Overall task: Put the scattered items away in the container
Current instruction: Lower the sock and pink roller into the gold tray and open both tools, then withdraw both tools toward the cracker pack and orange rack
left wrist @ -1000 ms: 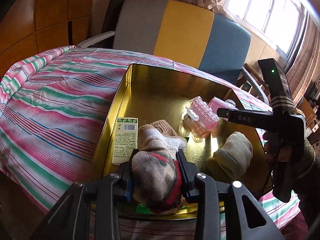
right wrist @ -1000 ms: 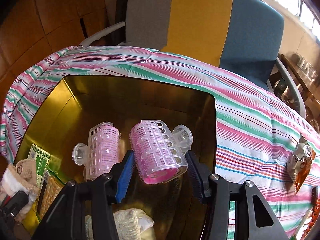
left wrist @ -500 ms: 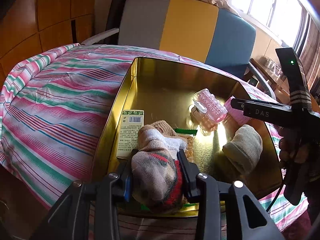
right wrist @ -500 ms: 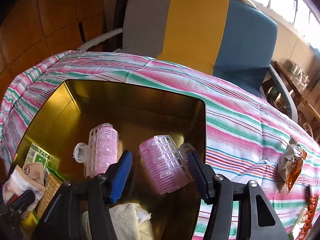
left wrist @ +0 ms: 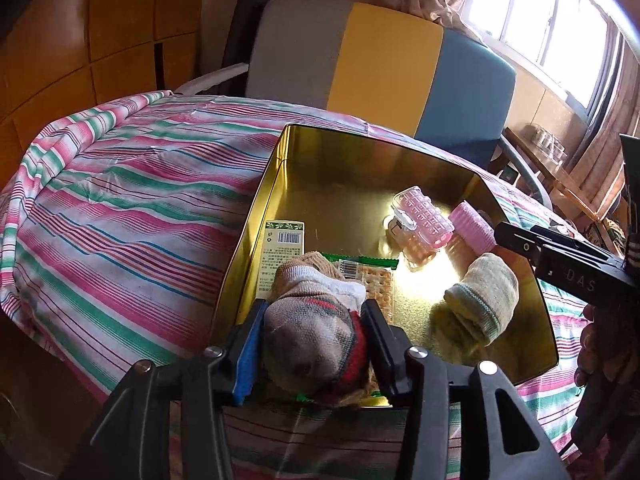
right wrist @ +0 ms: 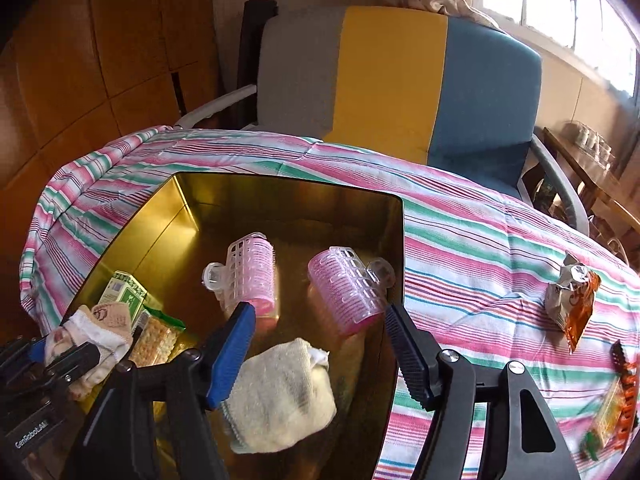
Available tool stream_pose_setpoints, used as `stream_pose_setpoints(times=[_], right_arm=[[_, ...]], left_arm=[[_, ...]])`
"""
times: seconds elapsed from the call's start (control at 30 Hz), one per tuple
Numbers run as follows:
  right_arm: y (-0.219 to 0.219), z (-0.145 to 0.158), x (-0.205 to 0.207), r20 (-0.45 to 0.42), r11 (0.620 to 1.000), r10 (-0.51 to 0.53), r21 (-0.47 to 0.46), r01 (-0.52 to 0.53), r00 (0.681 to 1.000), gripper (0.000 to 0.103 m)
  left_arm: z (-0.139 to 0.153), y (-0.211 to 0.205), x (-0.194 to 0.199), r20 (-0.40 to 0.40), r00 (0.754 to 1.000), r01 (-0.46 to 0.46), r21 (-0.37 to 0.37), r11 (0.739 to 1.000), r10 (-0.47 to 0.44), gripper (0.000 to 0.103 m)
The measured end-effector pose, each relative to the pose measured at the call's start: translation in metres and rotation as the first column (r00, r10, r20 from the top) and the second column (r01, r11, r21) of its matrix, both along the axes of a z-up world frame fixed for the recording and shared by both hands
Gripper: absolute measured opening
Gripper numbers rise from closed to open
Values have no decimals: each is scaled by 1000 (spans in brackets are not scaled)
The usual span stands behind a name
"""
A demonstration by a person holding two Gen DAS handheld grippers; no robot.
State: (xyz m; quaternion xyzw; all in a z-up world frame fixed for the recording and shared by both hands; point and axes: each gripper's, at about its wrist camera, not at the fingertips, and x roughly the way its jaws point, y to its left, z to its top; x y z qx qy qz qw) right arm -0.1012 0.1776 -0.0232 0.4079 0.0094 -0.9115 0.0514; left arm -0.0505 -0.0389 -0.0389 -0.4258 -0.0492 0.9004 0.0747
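Two pink hair rollers (right wrist: 251, 276) (right wrist: 347, 290) lie in the gold tin (right wrist: 400, 240). My right gripper (right wrist: 318, 354) gapes wide and empty above them; my left gripper (left wrist: 310, 350) clamps a rolled sock (left wrist: 312, 340) over the tin's near edge. Judging so: release it inside, then fetch the snack packets (right wrist: 574, 304) on the striped bench cloth (right wrist: 480, 248) to the right.

Tin's (right wrist: 280, 188) far half free; rollers (right wrist: 252, 276) mid-floor.
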Motion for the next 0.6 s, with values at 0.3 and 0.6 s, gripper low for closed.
stream_pose_setpoints(times=[0.3,0.6], right_arm=[[-2,10,39,-47,998,10,-66,-13,999,74],[45,-6,67,-13,989,-96,-115,93,995,76]], left_arm=[[17,-10,18,-50,999,-20,9,1000,20,57],[34,40,31,-80,990,116,20,993,-114,57]])
